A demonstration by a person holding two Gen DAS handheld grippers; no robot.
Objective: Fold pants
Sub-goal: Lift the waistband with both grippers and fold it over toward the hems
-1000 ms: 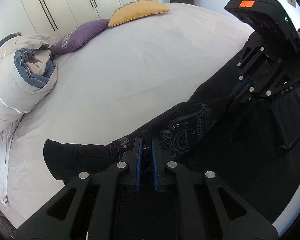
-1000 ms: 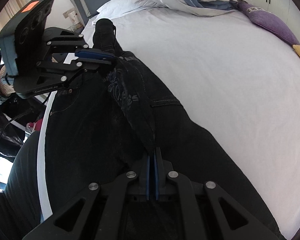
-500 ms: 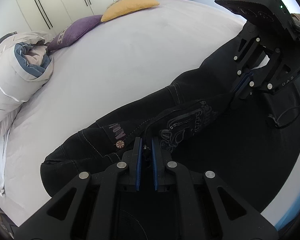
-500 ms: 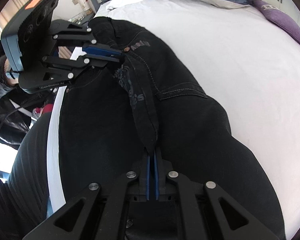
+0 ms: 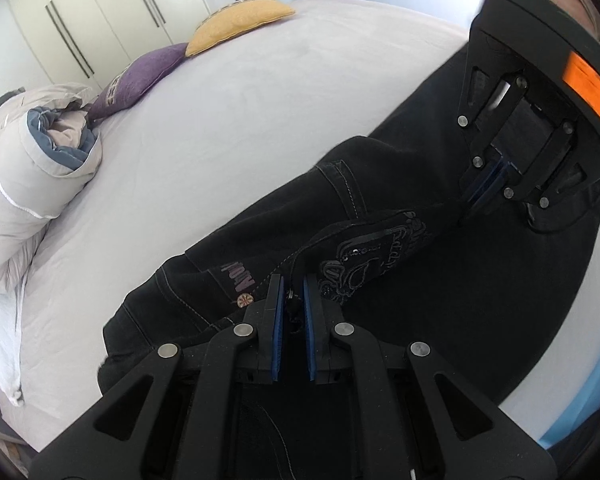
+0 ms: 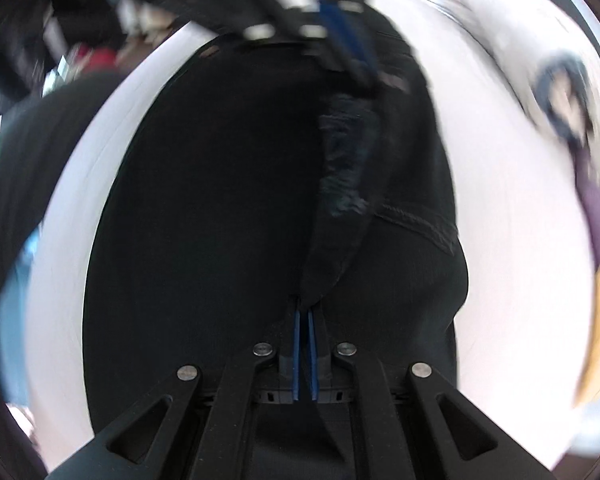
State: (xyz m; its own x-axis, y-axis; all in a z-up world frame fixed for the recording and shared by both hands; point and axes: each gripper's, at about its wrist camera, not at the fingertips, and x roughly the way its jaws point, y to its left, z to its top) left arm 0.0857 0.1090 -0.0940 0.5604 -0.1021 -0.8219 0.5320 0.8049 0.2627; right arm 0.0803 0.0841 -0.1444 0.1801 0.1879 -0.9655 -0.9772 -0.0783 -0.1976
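Left wrist view: the black denim pants with an embroidered pocket (image 5: 380, 236) lie on the white bed sheet (image 5: 228, 120), long axis running from lower left to upper right. The left gripper (image 5: 292, 300) is clamped on the waistband edge, and the right gripper (image 5: 490, 184) pinches the same edge farther along. The fabric stretches between them.
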